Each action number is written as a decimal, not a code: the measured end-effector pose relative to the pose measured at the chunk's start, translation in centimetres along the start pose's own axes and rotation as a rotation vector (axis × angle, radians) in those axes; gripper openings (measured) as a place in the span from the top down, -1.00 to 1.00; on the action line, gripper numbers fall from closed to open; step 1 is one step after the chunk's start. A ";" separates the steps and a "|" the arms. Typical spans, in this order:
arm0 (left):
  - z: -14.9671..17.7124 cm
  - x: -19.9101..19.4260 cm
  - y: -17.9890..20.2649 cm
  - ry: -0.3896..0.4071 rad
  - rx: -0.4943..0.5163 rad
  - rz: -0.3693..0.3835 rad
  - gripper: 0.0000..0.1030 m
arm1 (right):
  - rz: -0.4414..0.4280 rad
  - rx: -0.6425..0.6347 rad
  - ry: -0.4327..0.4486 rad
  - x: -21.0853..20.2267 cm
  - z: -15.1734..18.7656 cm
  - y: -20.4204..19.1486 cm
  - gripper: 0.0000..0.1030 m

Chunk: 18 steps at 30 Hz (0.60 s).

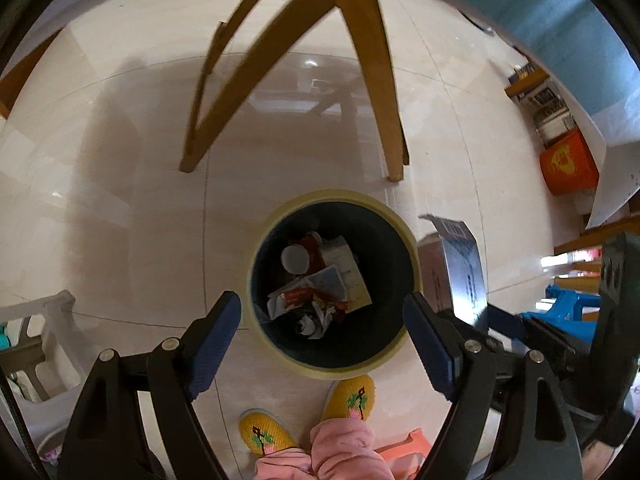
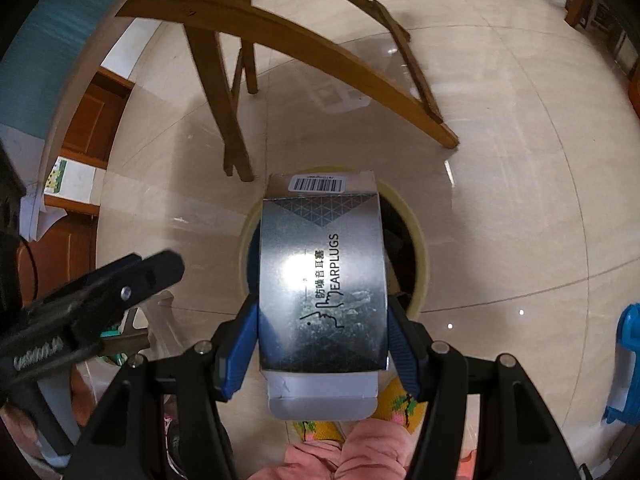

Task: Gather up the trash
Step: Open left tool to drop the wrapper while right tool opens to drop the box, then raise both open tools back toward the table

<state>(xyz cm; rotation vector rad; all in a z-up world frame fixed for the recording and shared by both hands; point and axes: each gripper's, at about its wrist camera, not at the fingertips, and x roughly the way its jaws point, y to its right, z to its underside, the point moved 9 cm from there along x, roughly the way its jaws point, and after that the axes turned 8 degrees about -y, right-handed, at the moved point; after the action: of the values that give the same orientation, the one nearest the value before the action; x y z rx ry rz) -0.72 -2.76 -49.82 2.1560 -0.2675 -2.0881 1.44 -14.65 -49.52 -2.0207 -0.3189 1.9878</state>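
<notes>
A round trash bin (image 1: 400, 232) with a cream rim and dark inside stands on the floor. It holds crumpled paper, wrappers and a small carton (image 1: 320, 280). My left gripper (image 1: 324, 320) is open and empty above the bin's mouth. My right gripper (image 2: 322, 320) is shut on a silver earplugs box (image 2: 320, 272) and holds it above the bin (image 2: 416, 248), which it mostly hides. In the left wrist view the box (image 1: 460, 264) hangs just right of the bin rim.
Wooden chair legs (image 1: 376, 80) stand on the tiled floor beyond the bin. A white plastic stool (image 1: 48, 340) is at the left, a blue stool (image 1: 568, 308) at the right. Yellow slippers (image 1: 352, 396) are at the bin's near side. Shelves and an orange box (image 1: 568, 164) are far right.
</notes>
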 end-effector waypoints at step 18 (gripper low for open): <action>1.9 -4.1 -4.2 0.034 -0.118 -0.031 -0.59 | 0.005 -0.038 0.012 -1.1 -1.6 -3.4 -0.39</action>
<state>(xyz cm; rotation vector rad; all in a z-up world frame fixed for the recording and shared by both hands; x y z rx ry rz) -2.58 2.25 -46.77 2.1388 -0.1052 -2.0264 3.12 -11.93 -47.31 -2.0576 -0.3520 1.9867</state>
